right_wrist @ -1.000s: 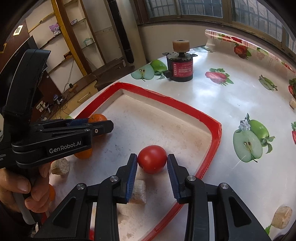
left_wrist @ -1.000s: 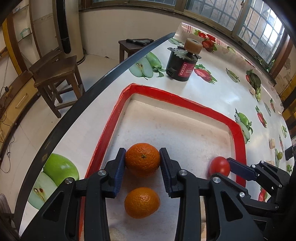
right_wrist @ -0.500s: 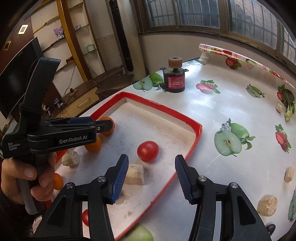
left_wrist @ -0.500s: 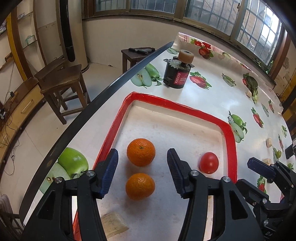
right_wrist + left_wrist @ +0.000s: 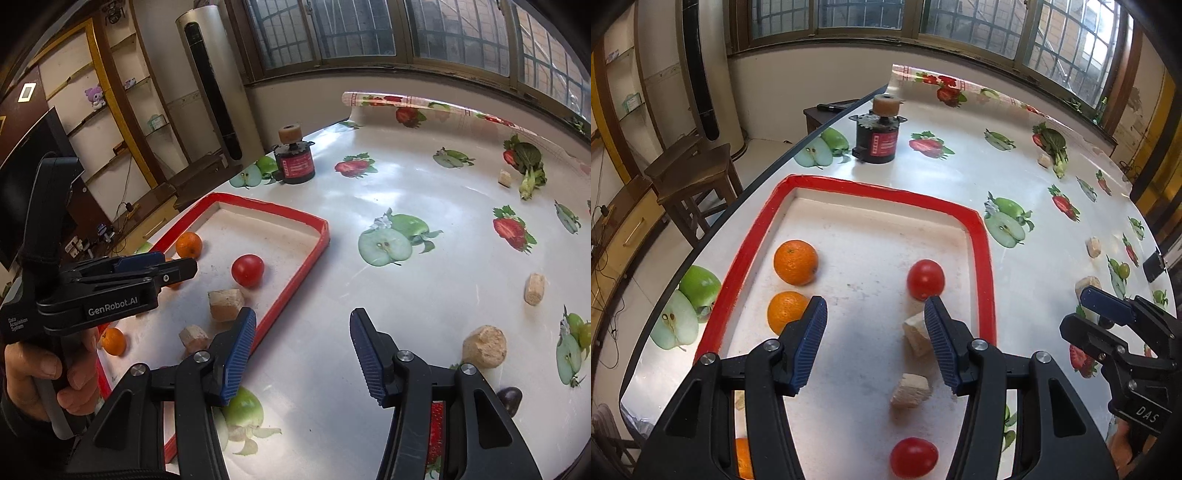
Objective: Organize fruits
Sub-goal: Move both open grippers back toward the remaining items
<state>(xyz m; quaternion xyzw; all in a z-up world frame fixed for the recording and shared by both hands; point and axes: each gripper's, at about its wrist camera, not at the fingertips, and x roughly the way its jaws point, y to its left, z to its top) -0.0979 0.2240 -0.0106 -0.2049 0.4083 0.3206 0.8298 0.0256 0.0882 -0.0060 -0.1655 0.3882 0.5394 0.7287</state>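
Observation:
A red-rimmed white tray (image 5: 983,254) (image 5: 291,218) holds two oranges (image 5: 795,262) (image 5: 785,310), a third orange (image 5: 743,458) near my camera, two tomatoes (image 5: 925,279) (image 5: 914,457) and beige chunks (image 5: 916,332). My left gripper (image 5: 875,339) is open and empty above the tray, drawn back from the oranges. My right gripper (image 5: 303,354) is open and empty over the bare table right of the tray; the far tomato (image 5: 247,270) lies ahead to its left. The right view also shows an orange (image 5: 188,244).
A black and red motor (image 5: 877,138) (image 5: 295,162) stands beyond the tray. Beige chunks (image 5: 484,346) (image 5: 534,288) and a dark plum (image 5: 509,400) lie on the fruit-print tablecloth to the right. The table edge (image 5: 738,192) runs left, wooden stools beyond.
Both grippers opened and pulled back. The left let go of the far orange and the right let go of the tomato; both fruits now rest in the tray.

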